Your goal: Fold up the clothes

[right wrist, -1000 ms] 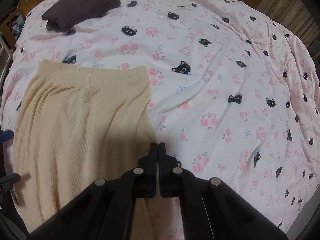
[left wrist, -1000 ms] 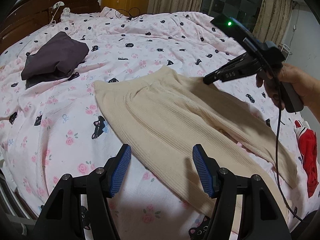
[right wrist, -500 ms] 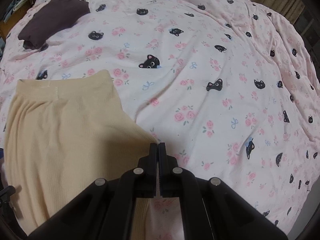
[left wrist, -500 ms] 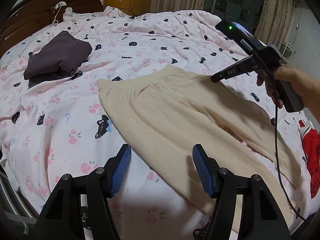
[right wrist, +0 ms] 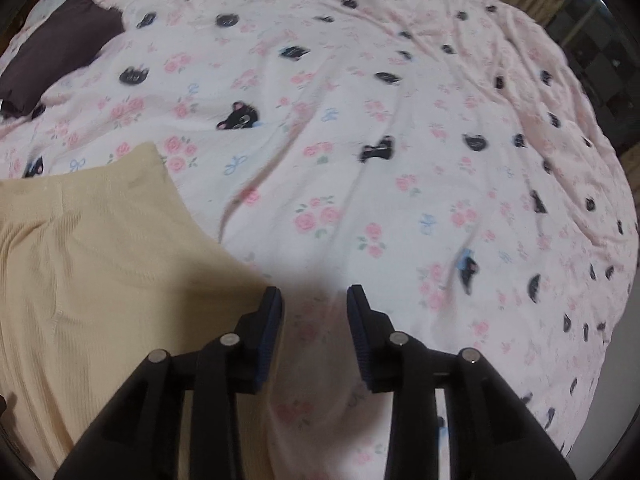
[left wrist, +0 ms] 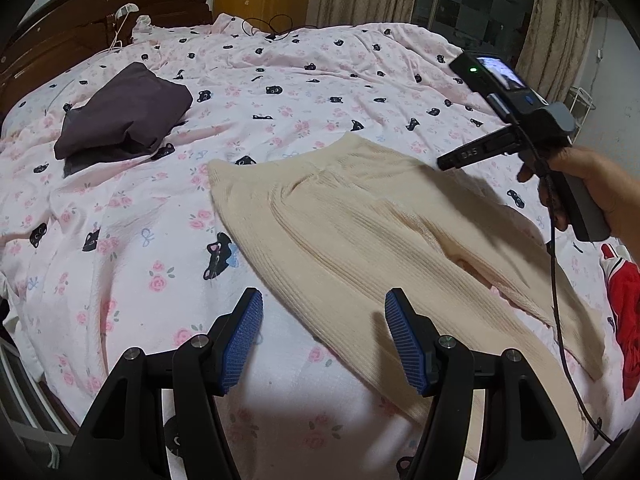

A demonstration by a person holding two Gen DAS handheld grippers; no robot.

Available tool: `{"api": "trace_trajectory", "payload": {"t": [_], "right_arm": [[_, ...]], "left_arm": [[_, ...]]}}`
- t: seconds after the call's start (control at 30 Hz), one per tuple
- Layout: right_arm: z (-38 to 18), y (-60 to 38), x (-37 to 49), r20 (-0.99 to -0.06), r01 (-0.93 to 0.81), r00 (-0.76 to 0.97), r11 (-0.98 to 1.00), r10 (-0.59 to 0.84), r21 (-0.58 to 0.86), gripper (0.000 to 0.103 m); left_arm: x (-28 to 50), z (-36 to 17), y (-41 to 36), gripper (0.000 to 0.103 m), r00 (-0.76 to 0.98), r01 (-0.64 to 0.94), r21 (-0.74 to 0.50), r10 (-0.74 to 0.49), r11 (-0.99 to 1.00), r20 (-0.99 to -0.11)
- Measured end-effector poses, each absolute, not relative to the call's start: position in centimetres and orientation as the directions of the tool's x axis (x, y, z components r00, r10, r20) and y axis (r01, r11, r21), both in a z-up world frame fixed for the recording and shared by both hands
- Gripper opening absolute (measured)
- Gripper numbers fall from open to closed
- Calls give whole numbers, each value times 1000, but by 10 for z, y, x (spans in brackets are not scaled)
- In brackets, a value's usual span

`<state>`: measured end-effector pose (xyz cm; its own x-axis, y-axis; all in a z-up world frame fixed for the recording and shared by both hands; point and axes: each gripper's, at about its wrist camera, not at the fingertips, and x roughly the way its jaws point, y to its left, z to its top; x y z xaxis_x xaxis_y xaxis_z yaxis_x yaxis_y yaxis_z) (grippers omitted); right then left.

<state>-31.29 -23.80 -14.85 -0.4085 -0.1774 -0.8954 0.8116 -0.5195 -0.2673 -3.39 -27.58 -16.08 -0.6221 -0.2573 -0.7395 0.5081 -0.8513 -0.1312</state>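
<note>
While cream ribbed trousers (left wrist: pixel 360 232) lay spread across the middle of a pink cat-print bedspread (left wrist: pixel 280 92), the left gripper (left wrist: pixel 322 340) hovered at lower centre, jaws half open and empty. The right gripper (right wrist: pixel 314 320), hand-held at right, was opening with nothing between its jaws. A folded dark garment (left wrist: pixel 124 112) sat upper left.

One cream ribbed garment (left wrist: pixel 360 236) lies spread on the one bed (left wrist: pixel 120 240) — a single piece. One dark folded garment (left wrist: pixel 124 116) sits well apart from it. One red garment (left wrist: pixel 624 320) shows at the edge. That makes three pieces of clothing. Two tools are in play — the left tool (left wrist: pixel 320 336) and the right tool (right wrist: pixel 314 332). One hand (left wrist: pixel 588 184) is visible.
</note>
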Motion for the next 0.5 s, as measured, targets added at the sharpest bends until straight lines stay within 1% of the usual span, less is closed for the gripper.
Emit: {"api": "trace_trajectory", "payload": {"t": [0.17,0.27,0.37,0.5], "right_arm": [[-110,-195,-306,-846,752,-478,-609,-237,-255,36],[-86,-157,-290,-821,724,-491,-660,-292,-198,36],[-67,-121,-253,-808,734,-473,-664,-351,-141,36],[-56,-83,-191,-802,769,-453,-626,-389,-131,36]], "left_arm": [[-26,-153,-283,59,-634,524,-133,-281,-841,-720],[-19,-148,-293,59,-632,549,-133,-306,-825,-712],[-11,-144,-309,59,-622,587,-135,-338,-798,-706],[-6,-140,-333,59,-598,632,-135,-370,-763,-712]]}}
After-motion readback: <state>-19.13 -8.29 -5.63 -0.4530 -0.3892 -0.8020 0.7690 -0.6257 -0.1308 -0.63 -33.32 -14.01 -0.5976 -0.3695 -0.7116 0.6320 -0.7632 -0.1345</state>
